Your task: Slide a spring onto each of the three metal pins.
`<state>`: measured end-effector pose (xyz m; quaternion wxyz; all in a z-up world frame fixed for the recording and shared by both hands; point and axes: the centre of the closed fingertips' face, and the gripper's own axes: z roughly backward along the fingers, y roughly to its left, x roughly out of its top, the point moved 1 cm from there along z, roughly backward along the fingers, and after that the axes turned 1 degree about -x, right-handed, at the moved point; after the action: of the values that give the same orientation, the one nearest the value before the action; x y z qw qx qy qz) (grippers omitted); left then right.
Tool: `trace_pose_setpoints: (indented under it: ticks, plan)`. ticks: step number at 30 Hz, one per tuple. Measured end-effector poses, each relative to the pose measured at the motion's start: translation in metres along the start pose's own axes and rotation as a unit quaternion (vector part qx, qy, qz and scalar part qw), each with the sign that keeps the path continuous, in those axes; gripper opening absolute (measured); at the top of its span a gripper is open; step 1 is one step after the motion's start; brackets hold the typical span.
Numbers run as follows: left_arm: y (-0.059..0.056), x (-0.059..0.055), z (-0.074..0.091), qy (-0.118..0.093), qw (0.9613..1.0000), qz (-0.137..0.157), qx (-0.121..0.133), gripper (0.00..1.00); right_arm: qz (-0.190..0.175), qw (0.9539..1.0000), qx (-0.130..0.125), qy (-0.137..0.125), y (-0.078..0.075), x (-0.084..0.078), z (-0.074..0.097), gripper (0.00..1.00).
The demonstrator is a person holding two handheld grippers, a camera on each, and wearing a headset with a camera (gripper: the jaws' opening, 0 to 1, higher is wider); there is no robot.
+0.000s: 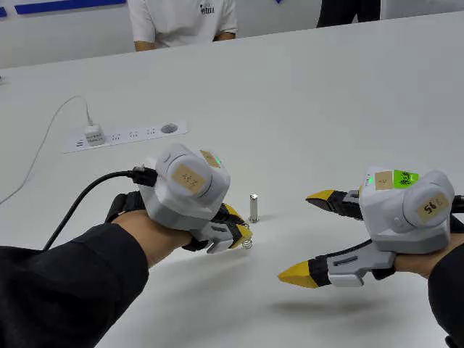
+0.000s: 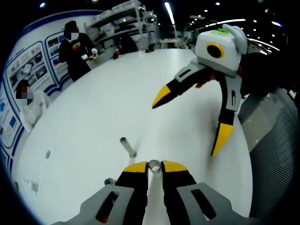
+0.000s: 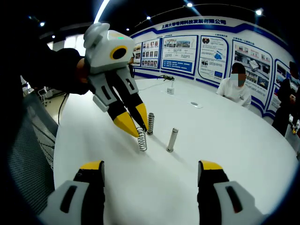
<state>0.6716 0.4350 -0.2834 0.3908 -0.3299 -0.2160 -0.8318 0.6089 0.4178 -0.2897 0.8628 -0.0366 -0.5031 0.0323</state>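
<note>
My left gripper [image 1: 241, 235] [image 3: 134, 123] is shut on the top of a coil spring [image 3: 142, 139] [image 1: 247, 244], whose lower end touches the white table [image 1: 312, 101]. Seen end-on, the spring [image 2: 153, 165] is a ring between the yellow tips of the left gripper [image 2: 153, 167]. Whether a pin stands inside it I cannot tell. A bare metal pin [image 1: 254, 208] [image 2: 127, 146] [image 3: 172, 139] stands upright just beyond. Another pin wearing a spring [image 3: 150, 123] stands behind the left gripper's tips. My right gripper [image 1: 308, 235] [image 2: 188, 125] [image 3: 151, 166] hovers wide open to the right, holding nothing.
A white power strip [image 1: 123, 135] with a plugged charger [image 1: 93, 133] and cable lies at the back left. A person in a white shirt [image 1: 181, 22] sits at the table's far edge. A grey mesh chair [image 2: 276, 140] is near the table's edge.
</note>
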Motion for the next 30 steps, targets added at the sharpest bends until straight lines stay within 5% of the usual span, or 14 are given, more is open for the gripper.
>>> trace_pose_setpoints:
  ticks: [30]
  plan:
    - [0.023, 0.019, 0.024, -0.004, 0.9998, -0.002, 0.017, 0.11, 0.0, 1.0, -0.006, -0.006, -0.002, 0.004, 0.002, 0.83]
